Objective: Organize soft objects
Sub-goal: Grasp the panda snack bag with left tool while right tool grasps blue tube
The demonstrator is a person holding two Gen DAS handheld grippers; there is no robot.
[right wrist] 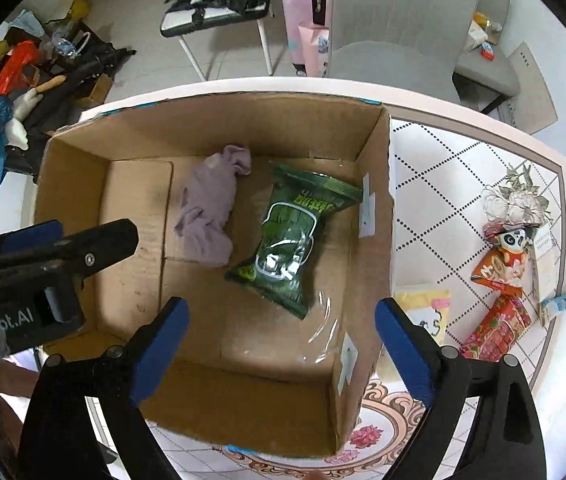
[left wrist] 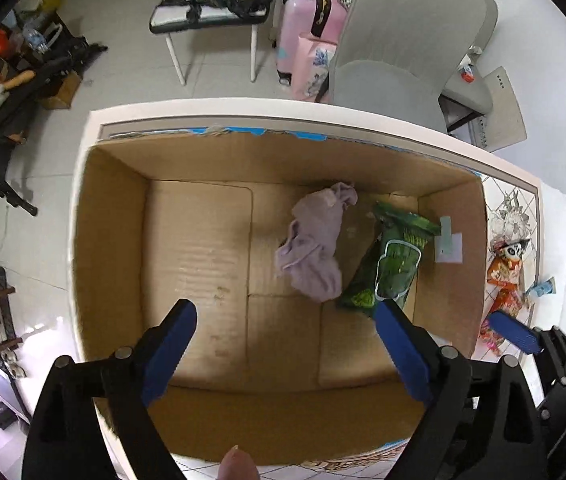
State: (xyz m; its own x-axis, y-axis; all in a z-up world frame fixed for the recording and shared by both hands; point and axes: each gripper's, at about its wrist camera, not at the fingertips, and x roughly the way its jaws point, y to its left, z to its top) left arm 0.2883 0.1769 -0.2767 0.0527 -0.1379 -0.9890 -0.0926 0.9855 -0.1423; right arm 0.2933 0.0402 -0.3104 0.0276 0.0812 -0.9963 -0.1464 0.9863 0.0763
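Already the cardboard box holds a crumpled lilac cloth beside a green snack packet, while an orange-red packet and a small blue sachet lie outside on the patterned tabletop. Both the left gripper and right gripper hang spread wide and empty over the box. Reaching right for the remaining packets, a finger could likely snag the box wall and drag it.

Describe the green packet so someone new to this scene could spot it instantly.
Find the open cardboard box on the patterned table. On its floor, toward the right wall, lies the green packet, right beside a crumpled lilac cloth. It is the only glossy, printed plastic item in the box, dark green with a clear window.
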